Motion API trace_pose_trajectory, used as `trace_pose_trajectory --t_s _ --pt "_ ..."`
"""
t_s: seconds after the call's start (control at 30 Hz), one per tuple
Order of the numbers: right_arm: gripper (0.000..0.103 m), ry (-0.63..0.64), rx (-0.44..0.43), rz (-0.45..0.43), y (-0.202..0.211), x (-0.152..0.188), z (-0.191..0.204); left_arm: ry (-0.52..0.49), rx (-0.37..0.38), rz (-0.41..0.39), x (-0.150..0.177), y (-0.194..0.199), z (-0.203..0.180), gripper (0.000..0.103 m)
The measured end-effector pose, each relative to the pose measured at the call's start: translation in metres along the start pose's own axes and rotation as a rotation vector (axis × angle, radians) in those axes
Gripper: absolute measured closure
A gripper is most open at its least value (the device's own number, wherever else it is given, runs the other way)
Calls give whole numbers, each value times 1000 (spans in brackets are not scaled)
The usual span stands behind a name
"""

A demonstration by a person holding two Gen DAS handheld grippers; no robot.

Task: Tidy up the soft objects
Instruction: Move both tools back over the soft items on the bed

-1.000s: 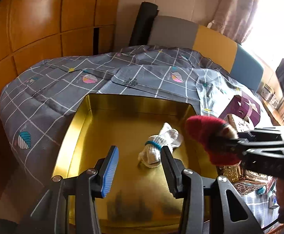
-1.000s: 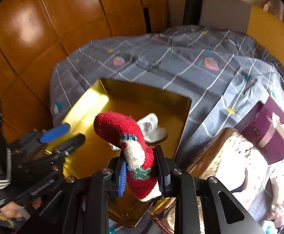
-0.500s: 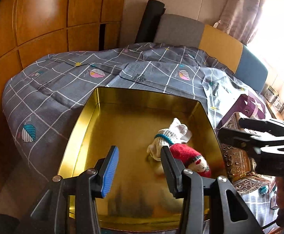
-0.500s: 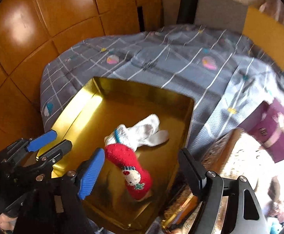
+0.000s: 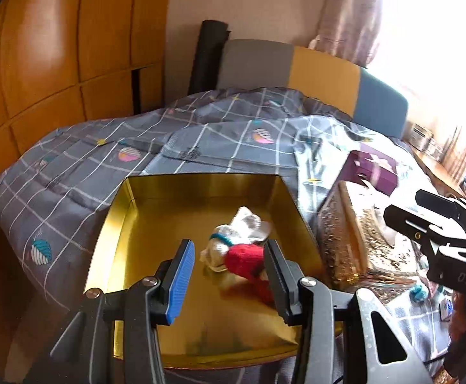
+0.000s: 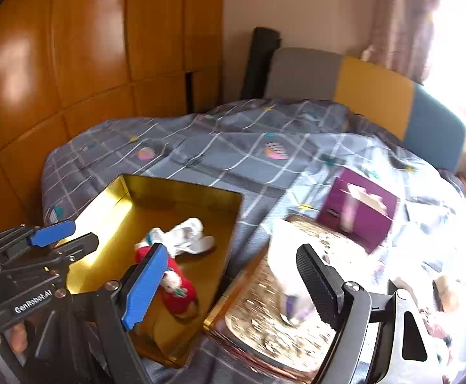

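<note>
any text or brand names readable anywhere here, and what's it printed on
"GenRobot.AI": on the body of the left tongs, seen from the right wrist.
"DAS": on the body of the right tongs, seen from the left wrist; the rest is cut off.
The purple box shows no readable text.

Both views are aimed downward from close above the bed (image 5: 72, 166); the gold tray (image 5: 111, 224) (image 6: 104, 204) is shared.

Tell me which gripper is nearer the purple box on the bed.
Right. The right gripper hangs open over the glittery gold box, just short of the purple box. The left gripper sits over the gold tray, farther off.
</note>
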State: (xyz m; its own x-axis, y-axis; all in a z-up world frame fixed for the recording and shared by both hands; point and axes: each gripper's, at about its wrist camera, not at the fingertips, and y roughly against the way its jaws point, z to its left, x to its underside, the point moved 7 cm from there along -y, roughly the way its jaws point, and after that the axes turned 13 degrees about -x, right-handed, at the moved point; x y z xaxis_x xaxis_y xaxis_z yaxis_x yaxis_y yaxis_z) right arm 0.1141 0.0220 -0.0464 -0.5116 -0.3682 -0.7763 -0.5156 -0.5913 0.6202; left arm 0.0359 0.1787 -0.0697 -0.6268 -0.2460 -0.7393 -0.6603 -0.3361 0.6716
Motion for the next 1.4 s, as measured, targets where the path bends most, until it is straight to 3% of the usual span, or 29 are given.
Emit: trace_pose_trajectory --t_s 0.27,0.67,1.4 --pt "19 -106 134 -74 51 25 -52 -65 44 -44 -3 21 -28 58" --pt "17 -271 329 -85 108 73 -140 -166 100 -79 -1 43 -69 58" --pt "15 -580 649 -196 209 133 -280 -385 239 -138 0 75 -164 58"
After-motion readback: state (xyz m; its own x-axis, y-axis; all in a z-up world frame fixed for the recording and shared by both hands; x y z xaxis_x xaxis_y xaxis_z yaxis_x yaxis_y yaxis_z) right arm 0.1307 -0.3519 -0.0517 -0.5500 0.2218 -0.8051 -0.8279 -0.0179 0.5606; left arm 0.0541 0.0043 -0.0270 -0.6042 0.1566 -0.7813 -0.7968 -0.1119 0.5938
